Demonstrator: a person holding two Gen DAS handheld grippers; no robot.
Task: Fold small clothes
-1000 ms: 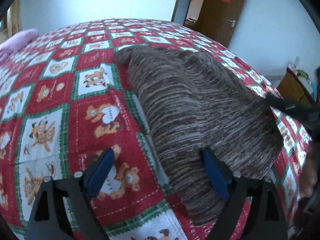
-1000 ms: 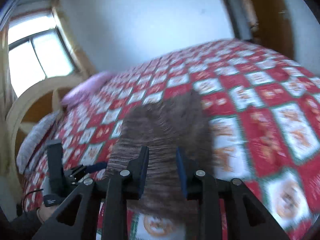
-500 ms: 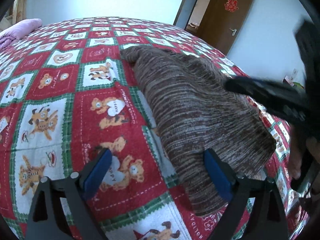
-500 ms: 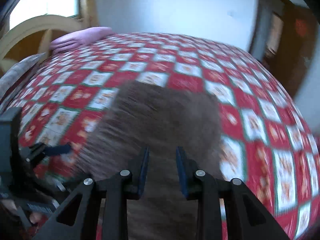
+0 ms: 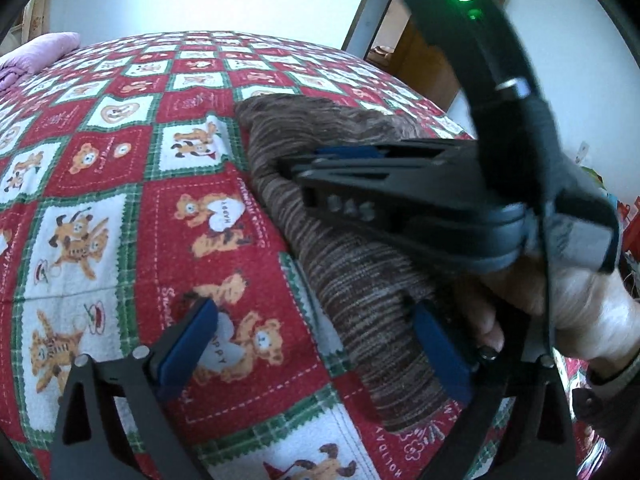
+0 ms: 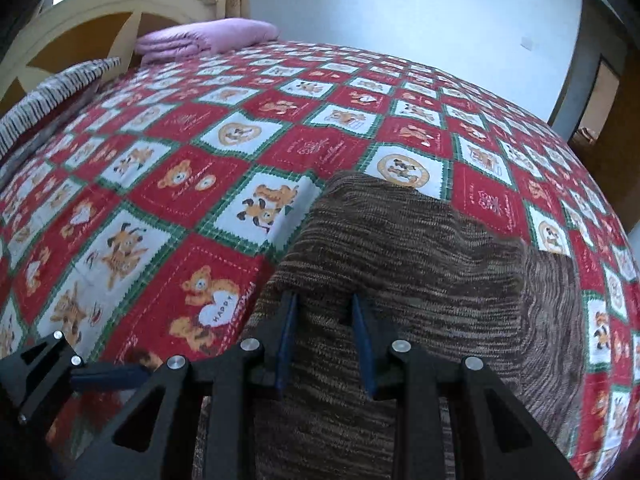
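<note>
A brown striped knitted garment (image 5: 360, 288) lies on the red and white teddy-bear bedspread (image 5: 120, 168). My left gripper (image 5: 312, 312) hovers low over the garment's near left edge. Its jaws are opening wide: the right pad (image 5: 440, 356) is above the knit and the left pad is above the bedspread, neither pressing. A hand (image 5: 580, 300) holds my right gripper (image 5: 298, 168), which reaches in from the right across the garment. In the right wrist view my right gripper (image 6: 323, 302) is narrowly shut on a thick layer of the garment (image 6: 420, 248), doubled over a lower layer at the right.
A folded pink blanket (image 6: 208, 36) and a striped pillow (image 6: 52, 88) lie at the bed's head by a cream headboard (image 6: 100, 12). A brown door (image 5: 424, 68) stands open behind the bed. Bare bedspread stretches to the left of the garment.
My right gripper has swept leftward across the garment and rolled, coming into the left wrist view along with the hand. The left jaws have widened a little; that hand stayed put.
</note>
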